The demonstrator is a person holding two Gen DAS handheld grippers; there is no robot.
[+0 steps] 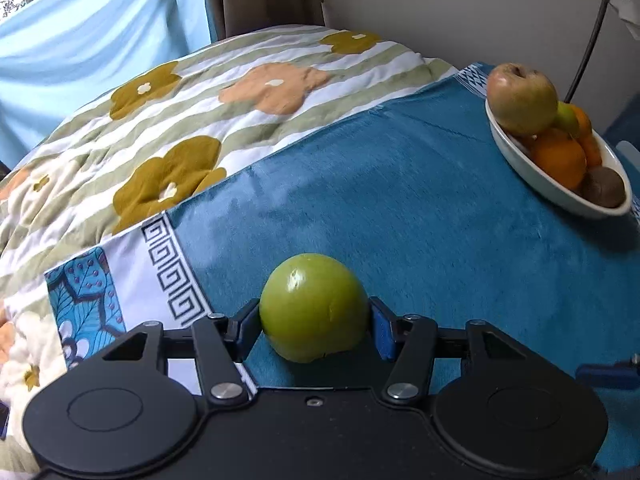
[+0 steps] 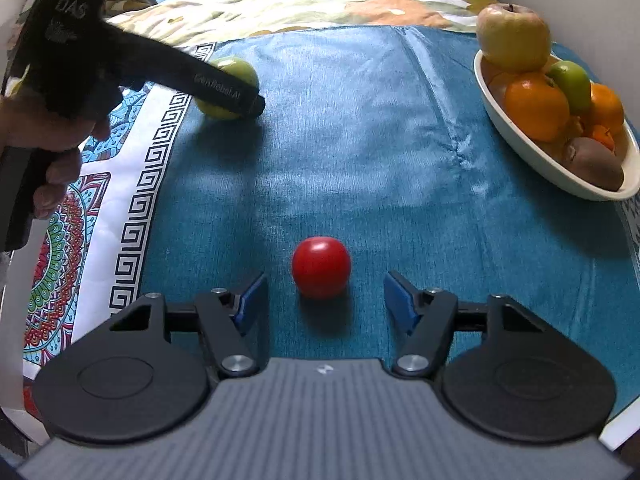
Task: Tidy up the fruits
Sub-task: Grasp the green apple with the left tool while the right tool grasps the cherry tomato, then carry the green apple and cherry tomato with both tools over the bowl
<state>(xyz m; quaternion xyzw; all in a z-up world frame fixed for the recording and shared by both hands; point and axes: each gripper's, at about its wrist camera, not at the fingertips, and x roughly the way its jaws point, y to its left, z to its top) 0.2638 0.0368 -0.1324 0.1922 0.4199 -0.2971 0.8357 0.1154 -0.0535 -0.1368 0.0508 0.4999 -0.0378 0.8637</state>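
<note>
My left gripper (image 1: 314,320) is shut on a green apple (image 1: 314,307), its blue pads touching both sides, low over the blue cloth. In the right wrist view the same apple (image 2: 234,72) shows at the far left under the left gripper's black body (image 2: 224,90). My right gripper (image 2: 324,300) is open and empty, with a small red tomato (image 2: 321,267) on the cloth just ahead of its fingertips. A white oval bowl (image 1: 520,160) at the right holds a large yellowish apple (image 1: 522,98), oranges (image 1: 558,160), a green fruit and a kiwi; the bowl also shows in the right wrist view (image 2: 516,132).
The blue cloth (image 2: 360,140) with a patterned white border lies over a floral quilt (image 1: 180,120). A wall and curtains stand behind. A thin grey cable (image 1: 588,48) runs down behind the bowl.
</note>
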